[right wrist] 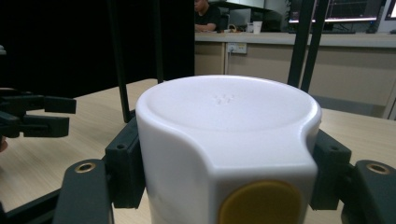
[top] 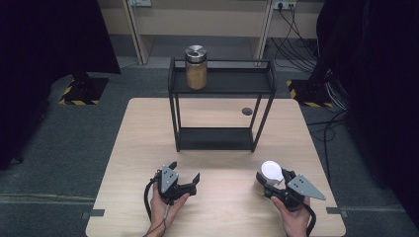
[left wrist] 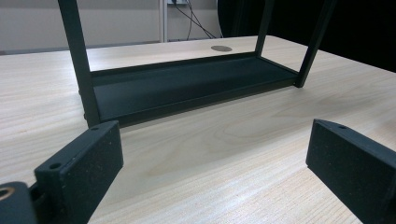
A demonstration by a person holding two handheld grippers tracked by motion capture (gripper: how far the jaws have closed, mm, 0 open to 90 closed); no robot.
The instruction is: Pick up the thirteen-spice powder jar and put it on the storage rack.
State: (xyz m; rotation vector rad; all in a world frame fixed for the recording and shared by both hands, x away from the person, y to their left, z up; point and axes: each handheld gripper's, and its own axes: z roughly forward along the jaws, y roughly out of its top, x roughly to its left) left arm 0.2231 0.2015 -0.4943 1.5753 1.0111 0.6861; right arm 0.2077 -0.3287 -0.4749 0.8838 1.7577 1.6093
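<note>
Right gripper (top: 271, 183): near edge of the table (top: 133, 148), on the person's right. Jaws clamped on a white lidded container (top: 271, 171), one pad on each flank as the right gripper view shows; the hold sits just under the lid, which would keep the container upright for carrying. White lid closed, a round yellow button (right wrist: 260, 204) on its front face; contents hidden.

Left gripper (top: 185, 178): near edge, on the person's left, well apart from the right gripper. Jaws stand apart with bare tabletop between them. It holds nothing and appears to wait as the spare hand.

Black two-tier shelf rack (top: 221, 91): mid-table, beyond both grippers. Lower tier (left wrist: 187, 86) bare, a likely place for the white container.

Glass jar (top: 196, 68): upper tier, towards its left end, upright. Metal lid on; filled most of the way with a tan, powdery or granular substance, kind not discernible.
</note>
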